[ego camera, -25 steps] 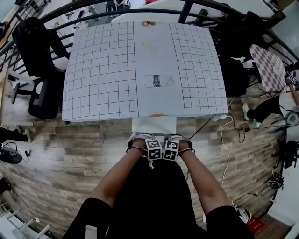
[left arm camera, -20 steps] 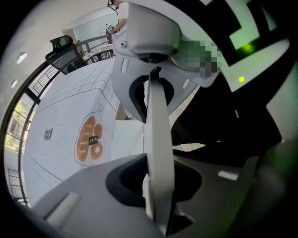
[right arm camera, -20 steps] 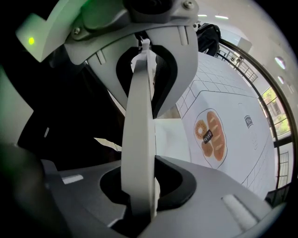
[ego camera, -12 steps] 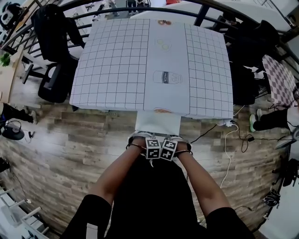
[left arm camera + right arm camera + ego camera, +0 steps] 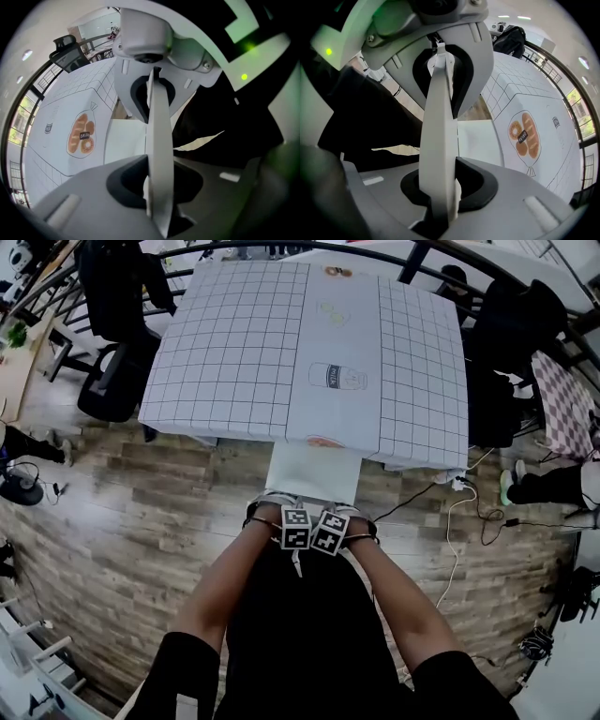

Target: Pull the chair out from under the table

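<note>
Gripping the chair [image 5: 314,472] by the thin white top edge of its back [image 5: 157,140], left tongs [image 5: 296,527] and right tongs [image 5: 328,532] side by side, both clamped tight on that panel and pointing straight down. Got the white seat [image 5: 480,138] poking partway out from under the near edge of the tabletop [image 5: 234,352], over the wood floor [image 5: 131,521]. Bread drawing [image 5: 80,133] right by that edge.

Black short-sleeved top [image 5: 300,634], dark wrist straps [image 5: 253,519] — pale grey left gripper [image 5: 157,140] and right gripper [image 5: 439,136], each bearing a black-and-white marker cube [image 5: 296,527]
</note>
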Tool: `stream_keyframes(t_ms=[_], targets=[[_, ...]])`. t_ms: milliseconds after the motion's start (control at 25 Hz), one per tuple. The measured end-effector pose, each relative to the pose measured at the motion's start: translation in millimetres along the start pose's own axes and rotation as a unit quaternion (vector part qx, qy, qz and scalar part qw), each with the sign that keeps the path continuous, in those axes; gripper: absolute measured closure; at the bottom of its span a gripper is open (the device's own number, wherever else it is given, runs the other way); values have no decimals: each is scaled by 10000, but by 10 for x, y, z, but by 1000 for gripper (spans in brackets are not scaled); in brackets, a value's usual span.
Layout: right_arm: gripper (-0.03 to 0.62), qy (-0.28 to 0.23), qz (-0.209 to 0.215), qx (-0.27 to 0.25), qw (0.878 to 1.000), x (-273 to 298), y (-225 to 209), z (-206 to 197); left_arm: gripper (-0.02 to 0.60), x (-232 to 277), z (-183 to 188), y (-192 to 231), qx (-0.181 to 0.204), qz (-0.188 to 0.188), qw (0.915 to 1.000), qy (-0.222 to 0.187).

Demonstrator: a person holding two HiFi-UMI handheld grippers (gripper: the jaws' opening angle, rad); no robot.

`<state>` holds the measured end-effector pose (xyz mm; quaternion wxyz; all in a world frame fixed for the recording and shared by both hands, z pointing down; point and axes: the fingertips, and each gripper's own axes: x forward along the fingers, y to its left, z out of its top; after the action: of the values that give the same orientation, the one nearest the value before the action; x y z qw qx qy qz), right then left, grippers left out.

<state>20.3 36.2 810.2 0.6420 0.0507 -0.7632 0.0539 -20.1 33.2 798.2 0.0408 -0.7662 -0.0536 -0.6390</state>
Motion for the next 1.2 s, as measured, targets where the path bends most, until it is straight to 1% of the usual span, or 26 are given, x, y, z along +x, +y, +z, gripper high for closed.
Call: stream_keyframes(t_ms=[240, 400, 480, 640, 800, 1000, 1200], targets=[[519, -7, 22, 11, 10000, 10, 272, 18, 500, -1, -28, -266, 34, -80, 10000, -2], [519, 18, -42, 46, 10000, 3, 372, 23, 500, -2, -30, -358, 52, -92, 9999, 95], [519, 4, -76, 91, 9999, 4, 438, 34, 500, -10, -44, -427, 95, -112, 9999, 69], [519, 28, -52, 71, 10000, 11, 568, 30, 499, -7, -45, -559, -52, -167, 9998, 28], [520, 75, -79, 13, 9999, 6, 728, 19, 498, -12, -37, -739, -6, -264, 9996, 11], [520, 77, -163, -183, 9997, 13, 931, 37, 497, -19, -55, -954, -120, -277, 9995, -116], [520, 10, -57, -13, 10000, 17, 1169, 73, 497, -30, -89, -1173, -109, -249, 9996, -82]])
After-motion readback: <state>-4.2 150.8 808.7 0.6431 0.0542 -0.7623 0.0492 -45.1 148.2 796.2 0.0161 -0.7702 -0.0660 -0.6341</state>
